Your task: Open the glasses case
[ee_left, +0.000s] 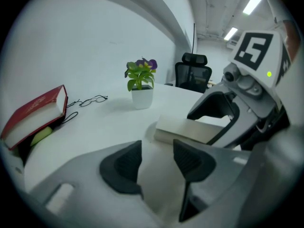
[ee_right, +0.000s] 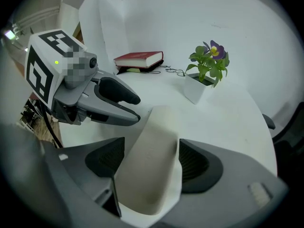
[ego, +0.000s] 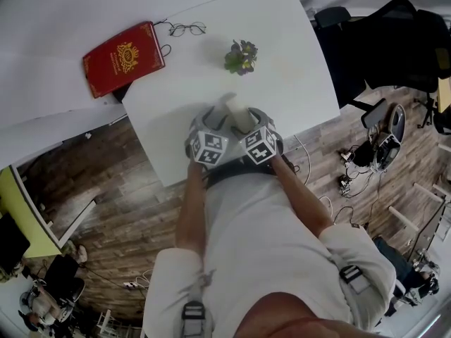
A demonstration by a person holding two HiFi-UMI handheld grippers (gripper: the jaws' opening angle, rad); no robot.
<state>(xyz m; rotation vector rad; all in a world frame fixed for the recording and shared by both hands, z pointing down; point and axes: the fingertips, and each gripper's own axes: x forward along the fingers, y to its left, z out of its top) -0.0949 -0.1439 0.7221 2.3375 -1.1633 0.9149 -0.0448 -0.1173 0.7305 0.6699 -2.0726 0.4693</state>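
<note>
White tabletop (ego: pixel 296 69) carries the white glasses case (ee_right: pixel 149 175) near its front edge. Right gripper (ee_right: pixel 151 161) — fingers spread wide, case between them, pads not clamped. Left gripper (ee_left: pixel 156 163) — fingers apart, nothing between them, case just ahead. Red book (ego: pixel 123 60), eyeglasses (ego: pixel 187 28) and potted plant (ego: pixel 241 56) sit farther back.

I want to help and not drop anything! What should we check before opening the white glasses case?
1. Glasses case sits between the right gripper's jaws: ok.
2. Right gripper grips the case: not ok; its jaws stand wide, with a gap on one side.
3. Left gripper free to help: ok; its jaws are apart and clamp nothing.
4. Which side of the case opens: cannot tell.
5. Case opened: not ok; it looks shut.
6. Plant, glasses and red book stand well away from the case: ok.
</note>
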